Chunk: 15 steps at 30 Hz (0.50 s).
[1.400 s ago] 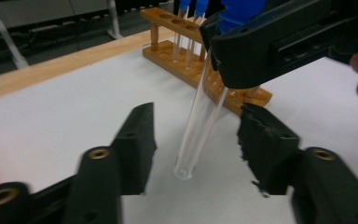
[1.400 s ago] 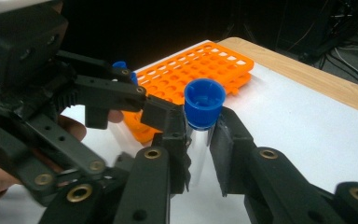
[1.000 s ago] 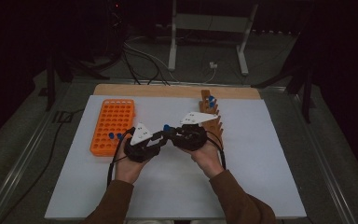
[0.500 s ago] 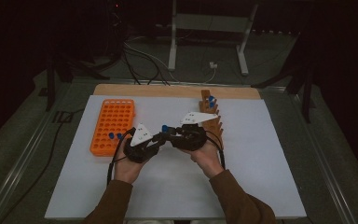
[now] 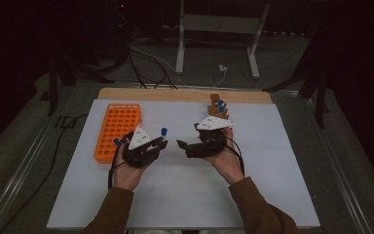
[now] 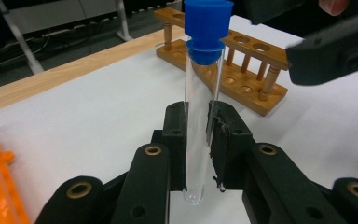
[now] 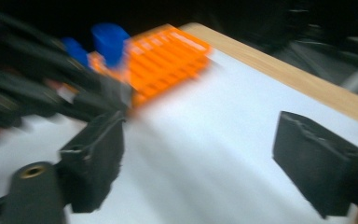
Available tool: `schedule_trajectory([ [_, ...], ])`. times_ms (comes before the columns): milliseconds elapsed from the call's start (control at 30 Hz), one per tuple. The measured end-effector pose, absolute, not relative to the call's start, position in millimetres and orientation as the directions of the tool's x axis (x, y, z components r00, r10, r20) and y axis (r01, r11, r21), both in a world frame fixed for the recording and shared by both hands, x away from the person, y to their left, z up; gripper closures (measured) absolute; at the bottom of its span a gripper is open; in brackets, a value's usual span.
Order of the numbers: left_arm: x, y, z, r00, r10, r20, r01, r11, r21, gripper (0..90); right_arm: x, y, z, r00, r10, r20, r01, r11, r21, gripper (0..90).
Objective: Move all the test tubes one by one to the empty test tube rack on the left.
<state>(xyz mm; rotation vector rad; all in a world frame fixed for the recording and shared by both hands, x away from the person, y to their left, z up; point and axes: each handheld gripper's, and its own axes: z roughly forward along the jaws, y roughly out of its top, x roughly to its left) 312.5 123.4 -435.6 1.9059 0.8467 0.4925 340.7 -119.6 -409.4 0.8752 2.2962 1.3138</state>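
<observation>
Clenched jaws of the left tool (image 6: 198, 140) grip a clear glass test tube with a blue cap (image 6: 204, 88), holding it upright above the white-covered desk (image 5: 185, 190); in the high view the tube's cap shows just above that tool (image 5: 163, 139). Facing it and apart from it, the right tool (image 5: 184, 145) has just been opening, and its jaws now stand released and wide with only bare white desk between them, as the blurred right gripper view shows (image 7: 198, 158). An orange plastic tube rack with many round holes (image 5: 118, 129) lies left of the left tool, and a wooden test-tube rack (image 5: 218, 109) stands behind the right hand, near the desk's far edge.
</observation>
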Motion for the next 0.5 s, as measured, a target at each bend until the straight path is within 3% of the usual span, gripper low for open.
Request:
schedule_trajectory([
  [233,311.3,136.5,-433.4,0.659,0.751,-0.034,0.359,-0.275,0.892,77.9,340.9,-135.9,-416.8,-0.714,0.7,-0.001,0.356,0.364,0.861,4.3],
  [500,309.9,153.0,-429.3,0.642,0.764,-0.061,0.363,-0.232,0.902,77.9,342.8,-161.4,-417.1,-0.677,0.734,0.047,0.374,0.289,0.881,1.1],
])
